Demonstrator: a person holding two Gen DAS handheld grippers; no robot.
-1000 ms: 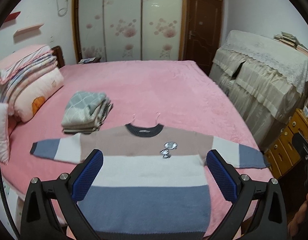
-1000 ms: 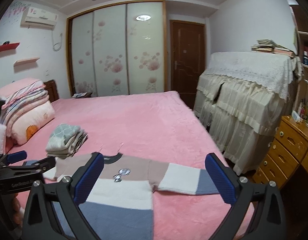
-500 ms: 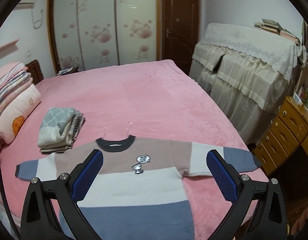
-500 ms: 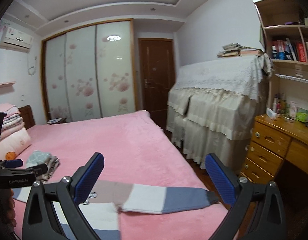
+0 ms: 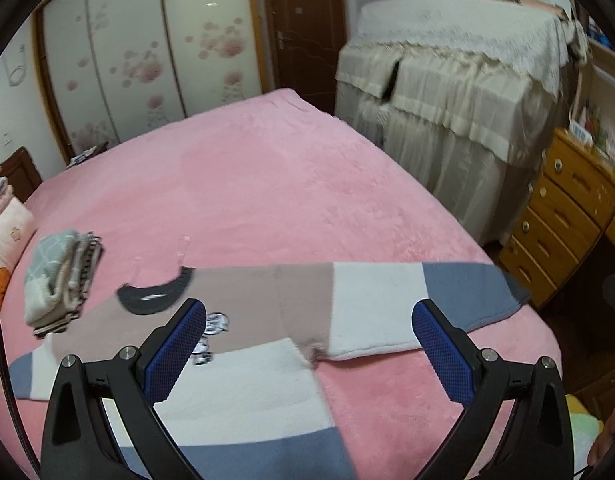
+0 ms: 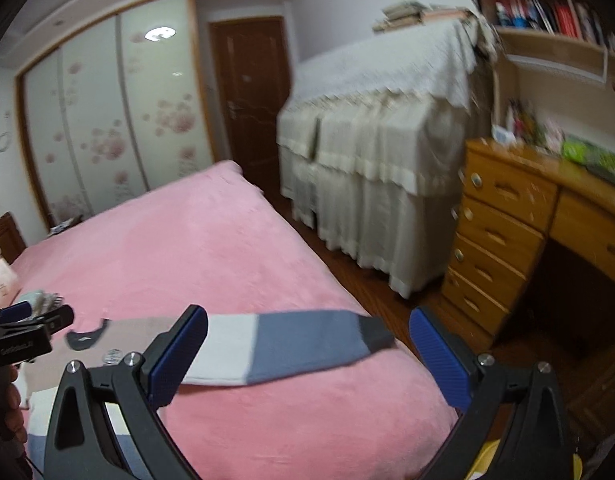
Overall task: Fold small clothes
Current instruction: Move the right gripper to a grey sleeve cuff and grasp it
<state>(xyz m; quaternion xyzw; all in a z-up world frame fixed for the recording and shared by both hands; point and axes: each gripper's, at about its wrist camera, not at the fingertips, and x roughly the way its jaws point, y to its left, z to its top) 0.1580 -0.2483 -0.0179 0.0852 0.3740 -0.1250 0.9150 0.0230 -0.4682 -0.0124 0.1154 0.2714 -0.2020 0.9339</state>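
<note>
A striped child's sweater [image 5: 243, 320] in beige, white and blue bands lies flat on the pink bed [image 5: 267, 184], dark collar away from me. Its right sleeve [image 5: 391, 304] stretches toward the bed's right edge. My left gripper [image 5: 309, 344] hovers open above the armpit and sleeve, holding nothing. In the right wrist view the sleeve [image 6: 291, 344] ends in a dark cuff, and my right gripper [image 6: 307, 354] stands open over it, empty. The left gripper [image 6: 23, 328] shows at the far left of that view.
A stack of folded clothes [image 5: 61, 280] sits left of the sweater, with pillows [image 5: 3, 236] beyond. A cloth-covered piece of furniture [image 6: 379, 152] and a wooden desk with drawers [image 6: 507, 232] stand right of the bed. A person's hand [image 6: 7, 408] holds the left gripper.
Both grippers have swung right and moved closer to the bed: the left view shifted from the sweater's middle to the right sleeve, the right view from the body to the cuff. Both stay open.
</note>
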